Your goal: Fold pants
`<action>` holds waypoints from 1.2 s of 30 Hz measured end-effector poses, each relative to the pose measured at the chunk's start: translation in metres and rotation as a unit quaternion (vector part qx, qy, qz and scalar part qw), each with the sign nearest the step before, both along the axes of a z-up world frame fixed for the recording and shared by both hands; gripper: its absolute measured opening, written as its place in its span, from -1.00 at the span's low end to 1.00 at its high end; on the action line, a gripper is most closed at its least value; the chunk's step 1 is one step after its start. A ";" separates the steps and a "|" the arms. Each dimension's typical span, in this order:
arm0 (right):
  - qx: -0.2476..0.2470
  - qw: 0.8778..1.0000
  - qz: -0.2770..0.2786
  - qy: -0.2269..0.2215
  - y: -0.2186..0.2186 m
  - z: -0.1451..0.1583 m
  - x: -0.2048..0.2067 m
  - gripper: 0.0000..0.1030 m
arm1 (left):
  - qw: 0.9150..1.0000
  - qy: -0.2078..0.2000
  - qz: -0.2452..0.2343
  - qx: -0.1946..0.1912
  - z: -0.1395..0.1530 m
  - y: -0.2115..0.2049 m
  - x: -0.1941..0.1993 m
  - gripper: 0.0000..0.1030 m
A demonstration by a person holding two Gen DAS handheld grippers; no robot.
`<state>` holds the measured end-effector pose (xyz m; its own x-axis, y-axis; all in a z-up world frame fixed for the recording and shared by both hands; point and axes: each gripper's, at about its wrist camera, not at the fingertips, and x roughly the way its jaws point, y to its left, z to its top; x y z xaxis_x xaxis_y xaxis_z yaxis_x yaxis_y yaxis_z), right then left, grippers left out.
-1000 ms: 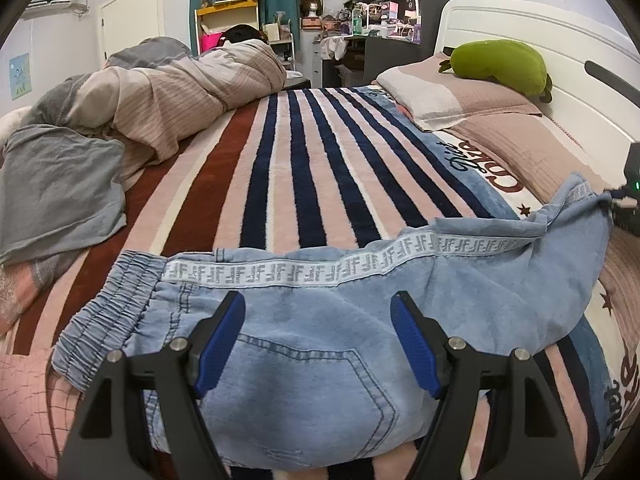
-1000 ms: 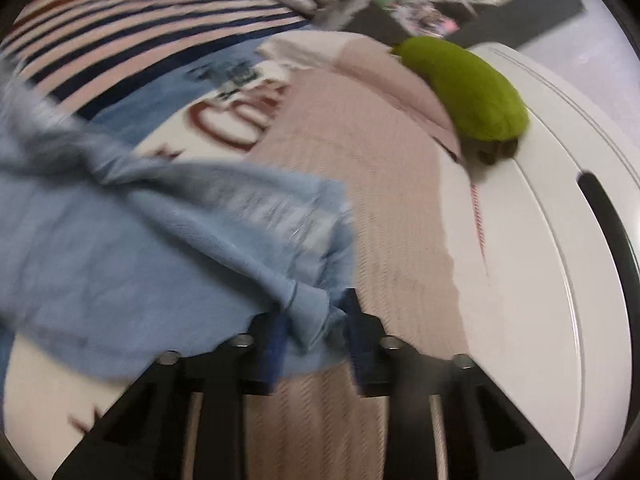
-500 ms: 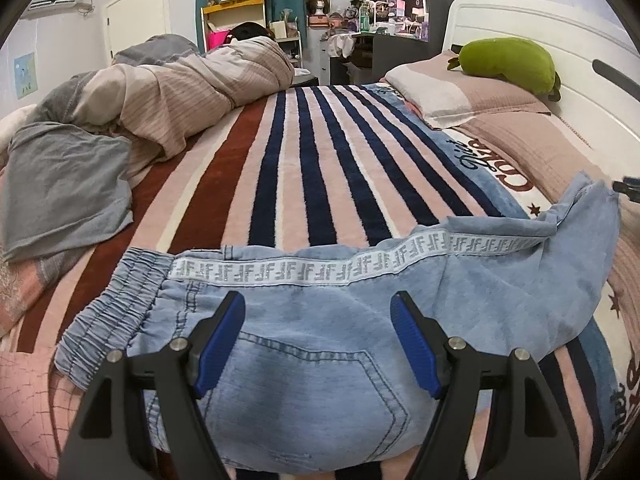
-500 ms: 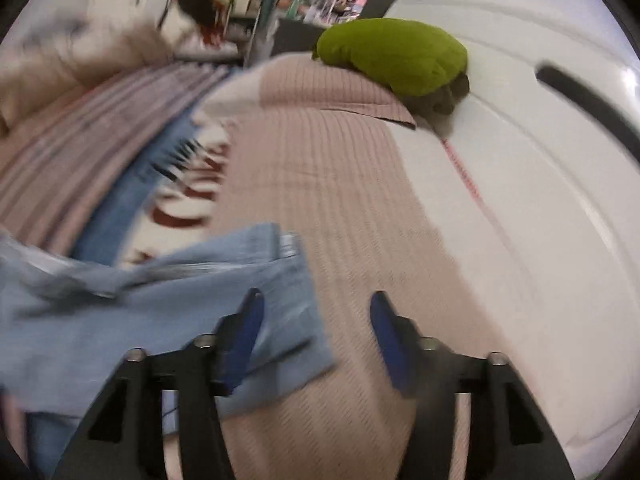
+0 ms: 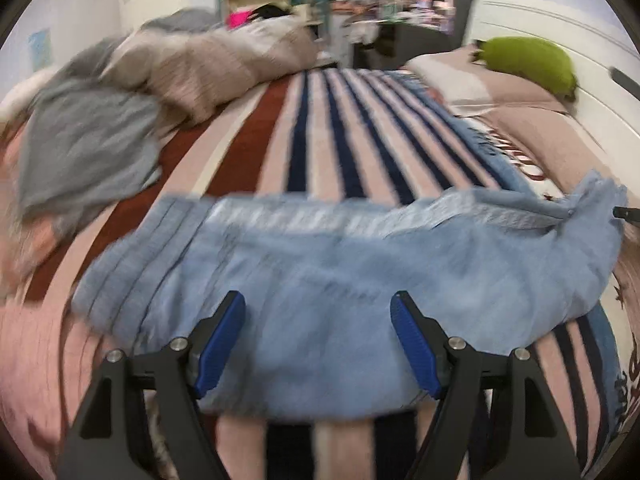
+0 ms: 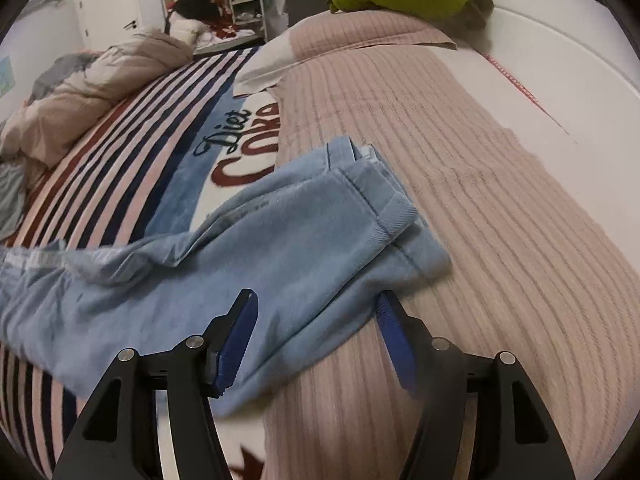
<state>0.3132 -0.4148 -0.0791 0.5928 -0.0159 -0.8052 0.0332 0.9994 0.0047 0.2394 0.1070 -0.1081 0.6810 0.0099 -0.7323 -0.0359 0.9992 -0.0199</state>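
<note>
The pants (image 5: 320, 280) lie lengthwise on the bed (image 5: 320, 152), seemingly halved leg on leg, with both grippers, left (image 5: 318, 340) and right (image 6: 316, 340), released and empty above them, probably poised to regrip.

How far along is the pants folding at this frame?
Done: the pants lie folded lengthwise on the bed, legs stacked, cuffs together. In hand: nothing; left gripper and right gripper are both open over the denim. Left: the crosswise folds.
</note>
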 end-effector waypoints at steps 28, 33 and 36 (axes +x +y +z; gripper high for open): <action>0.023 0.995 -0.019 -0.097 -0.018 0.042 -0.076 0.19 | 0.983 0.024 0.055 -0.176 -0.010 0.007 -0.053 0.63; 0.030 0.998 -0.003 -0.060 -0.006 0.022 -0.047 0.23 | 0.969 0.026 0.115 -0.218 -0.030 0.017 -0.040 0.64; 0.050 0.997 -0.009 -0.050 -0.010 0.012 -0.034 0.25 | 0.968 0.027 0.147 -0.200 -0.040 0.022 -0.030 0.64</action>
<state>0.2794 -0.4250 -0.0672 0.6712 0.0507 -0.7395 0.0450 0.9930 0.1090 0.2094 0.1292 -0.1476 0.6523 -0.0934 -0.7522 -0.3303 0.8582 -0.3930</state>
